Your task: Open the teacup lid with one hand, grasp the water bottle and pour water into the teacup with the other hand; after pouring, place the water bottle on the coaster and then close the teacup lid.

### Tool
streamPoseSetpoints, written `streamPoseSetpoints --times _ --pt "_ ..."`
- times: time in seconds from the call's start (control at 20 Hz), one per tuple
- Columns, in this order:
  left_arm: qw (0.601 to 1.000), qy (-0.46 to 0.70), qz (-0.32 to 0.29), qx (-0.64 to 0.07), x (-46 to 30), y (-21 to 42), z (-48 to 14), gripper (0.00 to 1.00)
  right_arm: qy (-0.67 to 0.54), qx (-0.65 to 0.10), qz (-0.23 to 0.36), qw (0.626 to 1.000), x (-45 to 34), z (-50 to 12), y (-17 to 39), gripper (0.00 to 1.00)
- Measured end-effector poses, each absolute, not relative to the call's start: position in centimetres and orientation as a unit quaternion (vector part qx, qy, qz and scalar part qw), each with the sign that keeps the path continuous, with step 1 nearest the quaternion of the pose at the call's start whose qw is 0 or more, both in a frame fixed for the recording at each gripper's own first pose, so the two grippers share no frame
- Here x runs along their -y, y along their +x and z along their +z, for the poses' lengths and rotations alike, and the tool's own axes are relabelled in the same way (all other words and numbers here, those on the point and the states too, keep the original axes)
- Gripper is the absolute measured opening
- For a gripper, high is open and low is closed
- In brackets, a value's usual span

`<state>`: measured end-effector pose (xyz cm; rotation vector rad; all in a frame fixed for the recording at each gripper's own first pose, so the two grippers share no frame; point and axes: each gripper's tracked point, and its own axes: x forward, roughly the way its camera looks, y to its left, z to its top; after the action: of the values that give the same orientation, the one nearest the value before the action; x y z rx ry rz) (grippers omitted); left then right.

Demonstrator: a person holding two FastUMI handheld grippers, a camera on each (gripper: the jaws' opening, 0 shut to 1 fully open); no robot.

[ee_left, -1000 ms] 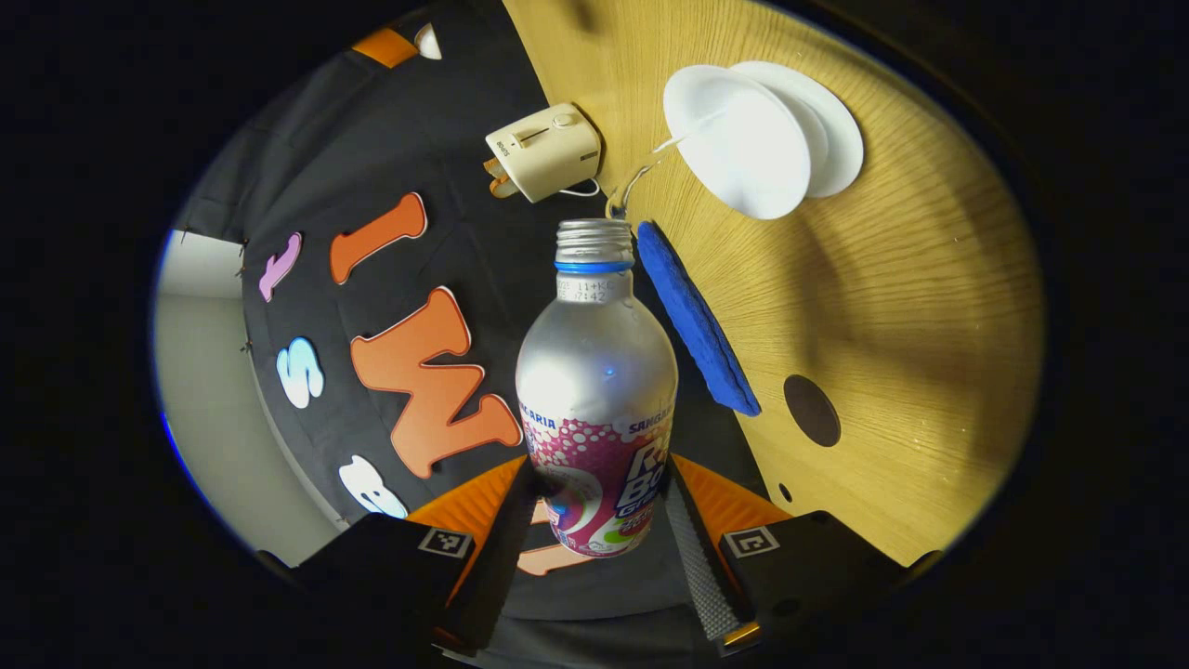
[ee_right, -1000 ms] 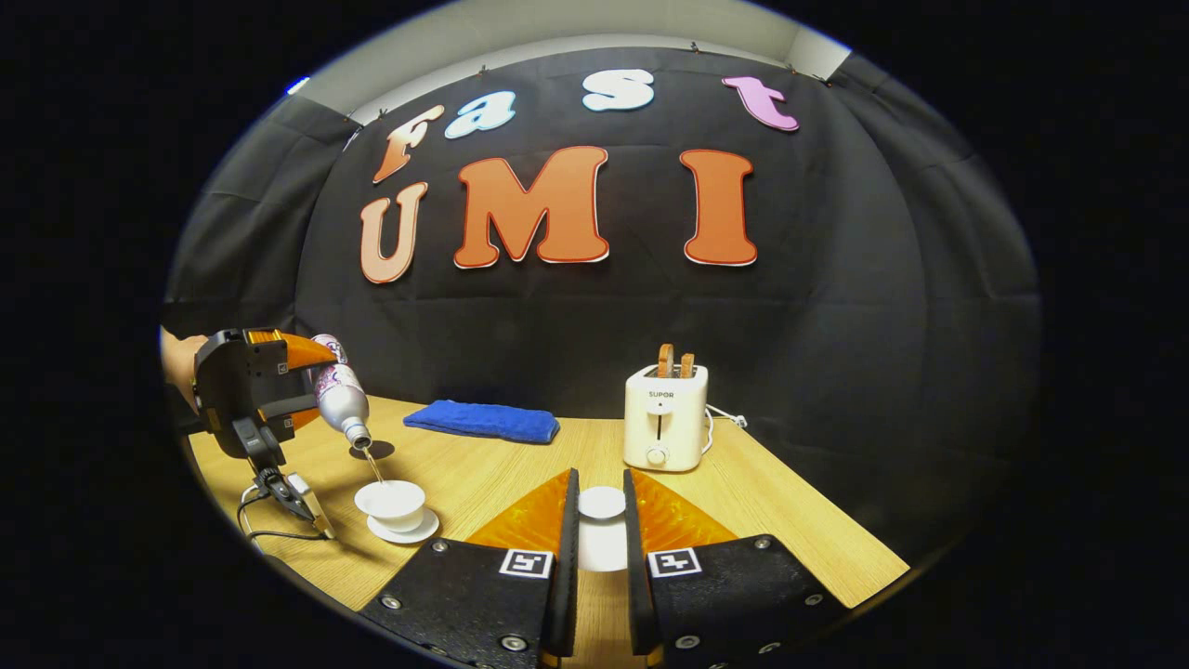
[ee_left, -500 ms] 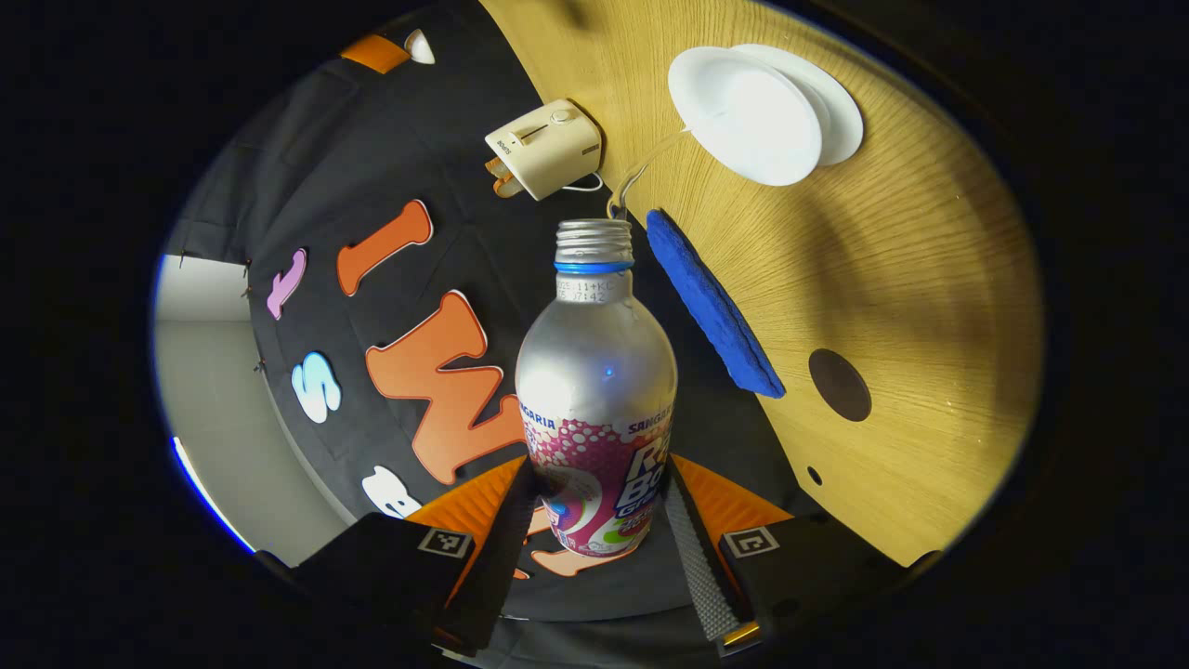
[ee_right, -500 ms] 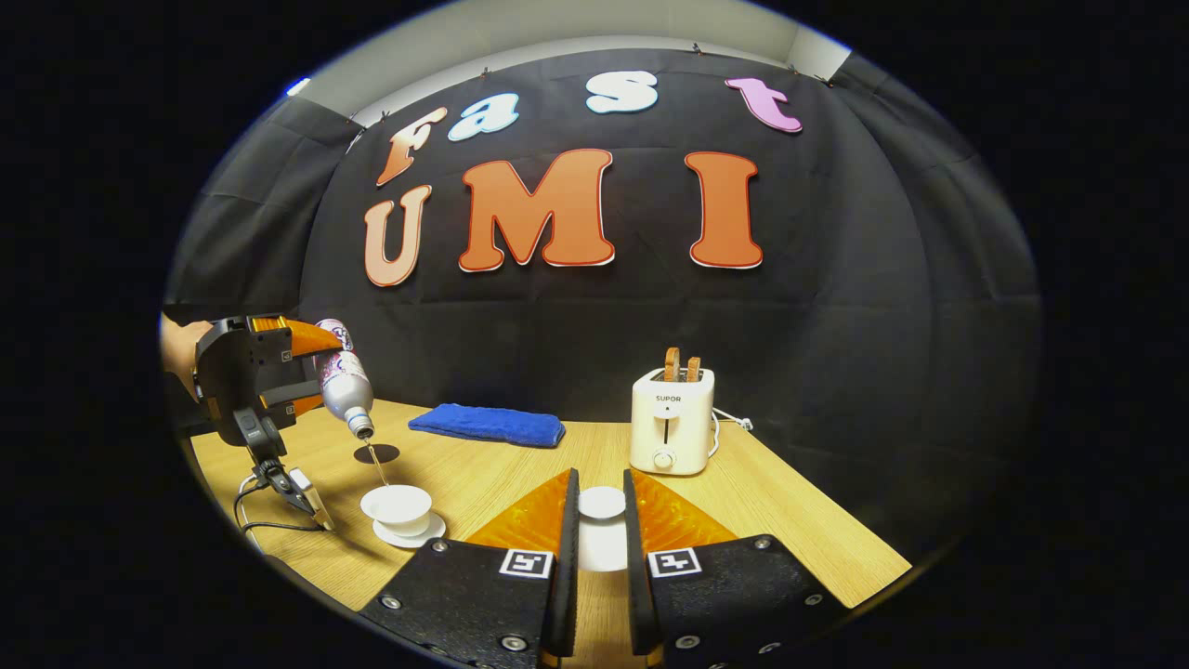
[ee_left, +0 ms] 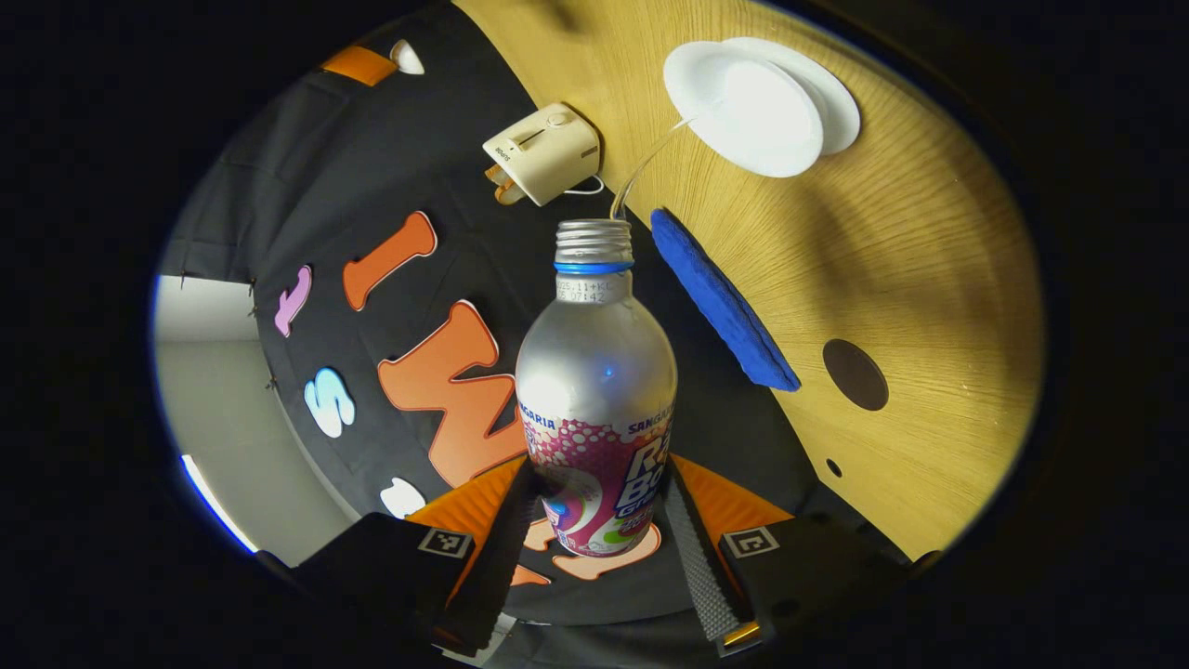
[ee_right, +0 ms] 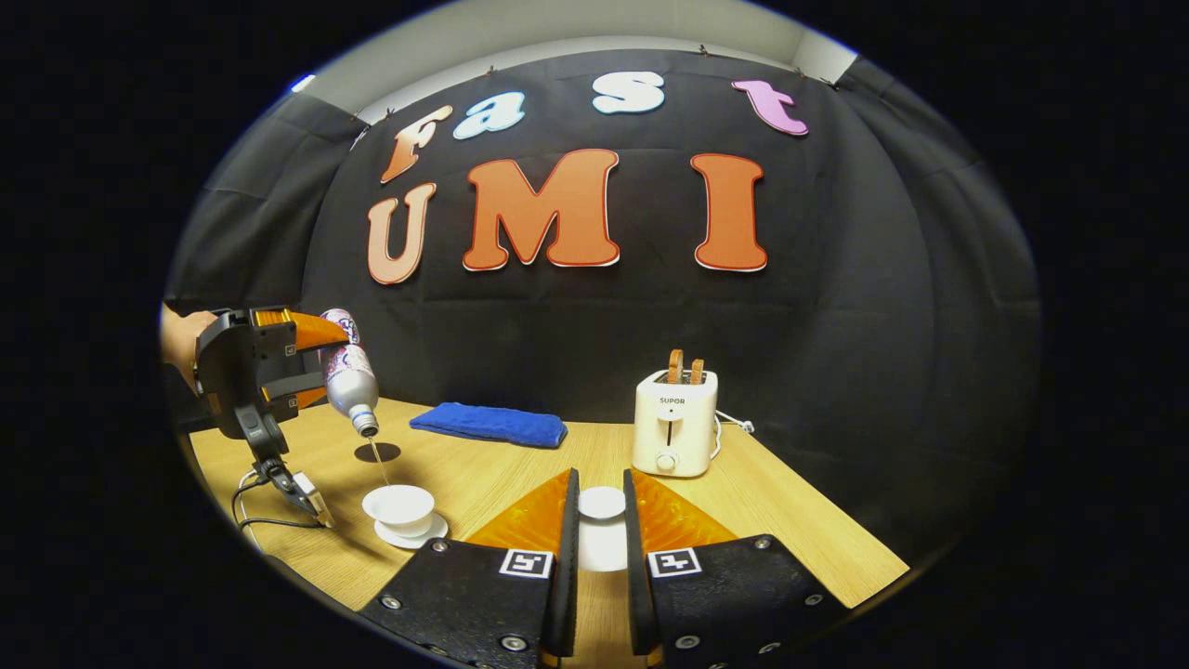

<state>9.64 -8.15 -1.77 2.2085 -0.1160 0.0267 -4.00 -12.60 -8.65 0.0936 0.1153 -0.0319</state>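
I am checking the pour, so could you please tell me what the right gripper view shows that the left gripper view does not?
Right gripper view alone: the teacup lid pinched in the right gripper, and the left gripper seen from outside. Left gripper view alone: the bottle's open mouth close up. Shared: water bottle pouring into the teacup, dark coaster, blue towel, toaster.

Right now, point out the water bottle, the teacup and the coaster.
water bottle (ee_left: 596, 372): left gripper view, bare silver shoulder.
teacup (ee_right: 398, 505): right gripper view, open white bowl.
coaster (ee_left: 855, 374): left gripper view, centre of dark disc.
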Motion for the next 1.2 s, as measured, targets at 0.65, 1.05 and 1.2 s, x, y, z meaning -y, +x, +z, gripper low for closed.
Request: streamPoseSetpoints --times 0.65,1.05,1.2 --pt "0.441 0.895 -0.005 0.068 9.4 9.1 -4.5 0.80 0.035 -0.063 -0.008 0.997 11.2 -8.6 -3.7 0.23" --pt "0.469 0.880 -0.012 0.076 9.5 8.7 -5.1 0.80 0.024 -0.063 0.010 0.998 9.0 -7.9 -3.1 0.23" --pt "0.522 0.851 -0.020 0.054 8.6 9.0 -6.2 0.87 0.024 -0.065 0.019 0.997 7.8 -7.6 -2.8 0.23"
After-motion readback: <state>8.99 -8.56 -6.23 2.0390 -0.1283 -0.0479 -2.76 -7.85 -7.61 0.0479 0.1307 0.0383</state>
